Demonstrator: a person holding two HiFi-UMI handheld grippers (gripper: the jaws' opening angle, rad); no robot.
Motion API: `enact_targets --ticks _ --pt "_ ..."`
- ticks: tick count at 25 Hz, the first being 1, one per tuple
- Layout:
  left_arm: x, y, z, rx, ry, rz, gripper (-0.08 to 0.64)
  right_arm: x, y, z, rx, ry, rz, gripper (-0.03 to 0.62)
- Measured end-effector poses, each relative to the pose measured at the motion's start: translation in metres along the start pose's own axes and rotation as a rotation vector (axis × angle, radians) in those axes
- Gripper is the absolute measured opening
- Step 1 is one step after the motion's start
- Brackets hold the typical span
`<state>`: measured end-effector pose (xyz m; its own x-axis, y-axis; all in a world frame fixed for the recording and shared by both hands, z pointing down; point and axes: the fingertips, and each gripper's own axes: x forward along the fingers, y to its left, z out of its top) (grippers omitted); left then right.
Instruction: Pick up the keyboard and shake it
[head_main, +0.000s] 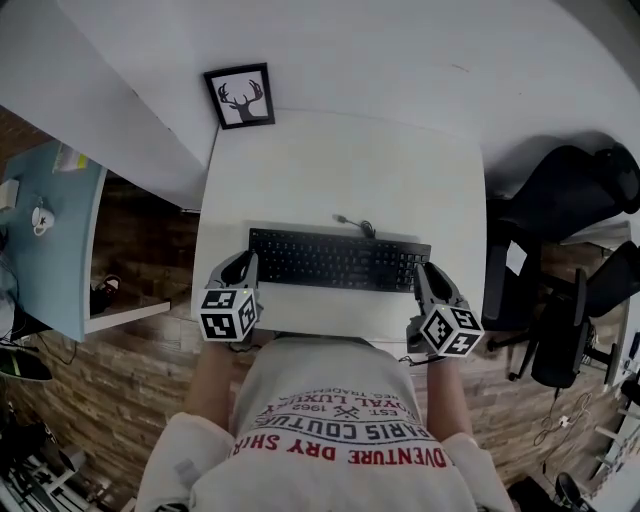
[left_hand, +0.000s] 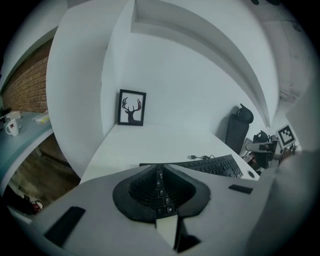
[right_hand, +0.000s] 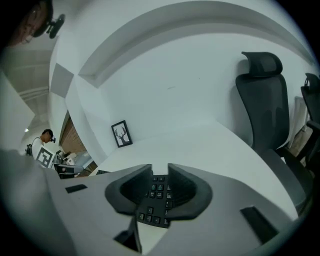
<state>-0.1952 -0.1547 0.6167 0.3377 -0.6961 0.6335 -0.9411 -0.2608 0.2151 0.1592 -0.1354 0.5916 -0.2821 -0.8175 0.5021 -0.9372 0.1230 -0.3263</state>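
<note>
A black keyboard (head_main: 335, 260) lies across the near part of the white table (head_main: 340, 170), its cable (head_main: 355, 224) running off its far edge. My left gripper (head_main: 245, 268) is at its left end and is shut on it: in the left gripper view the keyboard (left_hand: 161, 192) shows as a thin strip of keys pinched between the jaws. My right gripper (head_main: 425, 276) is at the right end. There the number pad (right_hand: 157, 200) lies between the jaws, which stand a little apart and do not press on it.
A framed deer picture (head_main: 240, 96) leans on the wall at the table's far left corner. Black office chairs (head_main: 570, 200) stand to the right. A blue-topped desk (head_main: 50, 230) with a mug (head_main: 42, 218) is at the left. The floor is wood.
</note>
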Motion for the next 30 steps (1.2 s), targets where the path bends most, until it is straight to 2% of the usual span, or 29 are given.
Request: enact_targets --ticks 1,2,4,8,11,14,20,26,30 --pt "0.003 0.005 -0.004 -0.008 0.016 0.004 0.029 0.004 -0.003 0.000 0.007 0.007 0.002 0.140" --pt "0.006 0.009 -0.007 -0.016 0.031 0.003 0.043 0.008 -0.007 -0.002 -0.003 0.020 0.002 0.182" --pt "0.016 0.013 -0.016 -0.038 0.063 -0.020 0.219 0.016 -0.015 -0.012 -0.047 0.060 0.001 0.225" --pt "0.034 0.019 -0.034 -0.097 0.129 -0.081 0.270 0.031 -0.036 -0.035 -0.064 0.151 0.016 0.270" --pt "0.045 0.023 -0.042 -0.125 0.174 -0.124 0.279 0.042 -0.051 -0.050 -0.025 0.192 0.049 0.276" --pt "0.055 0.028 -0.043 -0.139 0.216 -0.129 0.287 0.048 -0.062 -0.061 0.003 0.228 0.078 0.276" --pt "0.076 0.027 -0.054 -0.191 0.298 -0.212 0.298 0.057 -0.069 -0.073 0.000 0.315 0.151 0.276" --pt "0.081 0.024 -0.054 -0.189 0.301 -0.272 0.297 0.066 -0.068 -0.080 0.054 0.373 0.238 0.276" --pt "0.080 0.025 -0.056 -0.178 0.280 -0.310 0.296 0.067 -0.068 -0.082 0.057 0.383 0.252 0.273"
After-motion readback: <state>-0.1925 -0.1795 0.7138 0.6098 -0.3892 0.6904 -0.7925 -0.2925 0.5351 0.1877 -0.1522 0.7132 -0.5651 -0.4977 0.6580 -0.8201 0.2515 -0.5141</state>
